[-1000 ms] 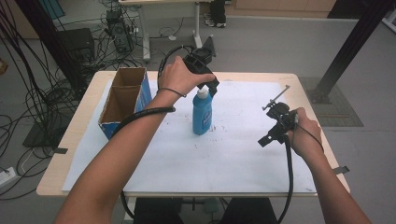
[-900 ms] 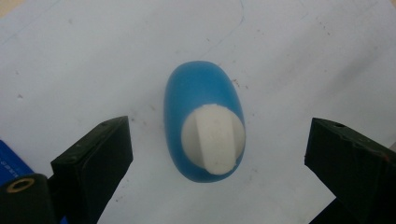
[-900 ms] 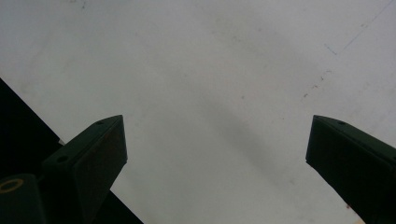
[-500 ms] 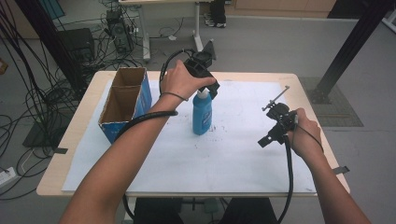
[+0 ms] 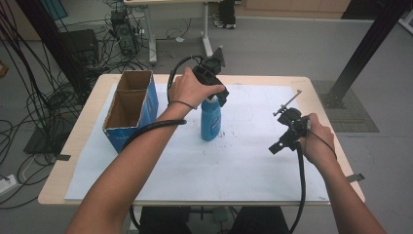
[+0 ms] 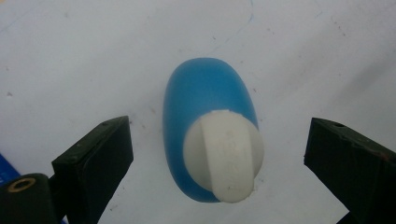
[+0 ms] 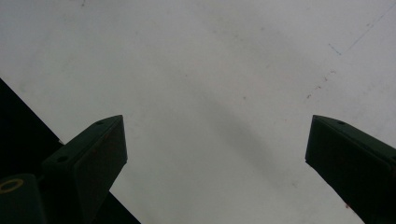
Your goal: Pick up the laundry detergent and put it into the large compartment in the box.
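Directly beneath the wide-open, empty left hand-held gripper (image 6: 217, 140), an upright blue bottle (image 6: 205, 116), untouched between its jaws.

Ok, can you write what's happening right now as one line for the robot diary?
left gripper: open, above blue bottle | bottle: upright on white sheet | right gripper: open, over bare sheet | cardboard box: left of bottle
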`<control>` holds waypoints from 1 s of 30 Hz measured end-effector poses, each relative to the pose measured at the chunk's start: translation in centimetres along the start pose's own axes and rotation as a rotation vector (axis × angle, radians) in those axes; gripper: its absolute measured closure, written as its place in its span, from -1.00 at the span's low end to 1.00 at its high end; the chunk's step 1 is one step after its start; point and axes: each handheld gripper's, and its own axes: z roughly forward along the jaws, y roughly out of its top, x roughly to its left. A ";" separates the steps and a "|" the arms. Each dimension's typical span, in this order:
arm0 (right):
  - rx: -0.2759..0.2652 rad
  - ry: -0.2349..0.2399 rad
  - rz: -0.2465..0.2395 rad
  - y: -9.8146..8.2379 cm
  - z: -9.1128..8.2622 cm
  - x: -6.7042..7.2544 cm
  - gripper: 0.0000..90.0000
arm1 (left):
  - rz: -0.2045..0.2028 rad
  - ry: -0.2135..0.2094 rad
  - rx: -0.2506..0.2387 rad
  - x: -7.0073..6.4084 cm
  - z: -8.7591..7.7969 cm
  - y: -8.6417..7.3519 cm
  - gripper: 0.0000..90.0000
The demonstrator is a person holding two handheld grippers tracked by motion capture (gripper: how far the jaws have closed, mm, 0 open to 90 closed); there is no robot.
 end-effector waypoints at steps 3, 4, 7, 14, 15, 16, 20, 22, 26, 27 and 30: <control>-0.002 0.000 0.002 0.0 0.0 0.0 -0.89 | 0.005 0.000 0.008 -0.1 0.3 0.0 -0.82; -0.002 -0.001 0.000 0.0 0.0 0.0 -0.89 | 0.002 0.000 0.008 -0.1 0.4 0.0 -0.82; -0.003 -0.002 0.000 0.0 0.0 0.0 -0.89 | 0.002 0.005 0.012 -0.2 0.8 0.0 -0.81; 0.000 -0.002 0.002 -0.1 0.2 0.0 -0.89 | 0.002 0.007 0.014 -0.3 1.2 -0.1 -0.81; 0.000 -0.002 0.002 -0.1 0.2 0.0 -0.89 | 0.001 0.010 0.015 -0.3 1.3 -0.2 -0.81; 0.000 0.002 0.001 -0.1 0.3 0.0 -0.89 | -0.002 0.010 0.013 -0.3 1.4 -0.2 -0.81; -0.001 0.006 0.001 0.0 0.3 0.1 -0.89 | -0.009 0.015 0.013 -0.3 1.9 -0.3 -0.81; -0.002 0.001 -0.004 0.0 0.4 0.0 -0.89 | -0.012 0.014 0.014 -0.3 2.0 -0.4 -0.81; 0.001 0.002 -0.004 0.0 0.4 0.0 -0.89 | -0.016 0.020 0.010 -0.4 2.3 -0.4 -0.81; 0.001 0.001 -0.005 0.0 0.4 0.0 -0.89 | -0.016 0.020 0.010 -0.4 2.3 -0.4 -0.81; -0.001 0.000 -0.006 0.0 0.4 0.0 -0.89 | -0.018 0.023 0.007 -0.4 2.5 -0.3 -0.81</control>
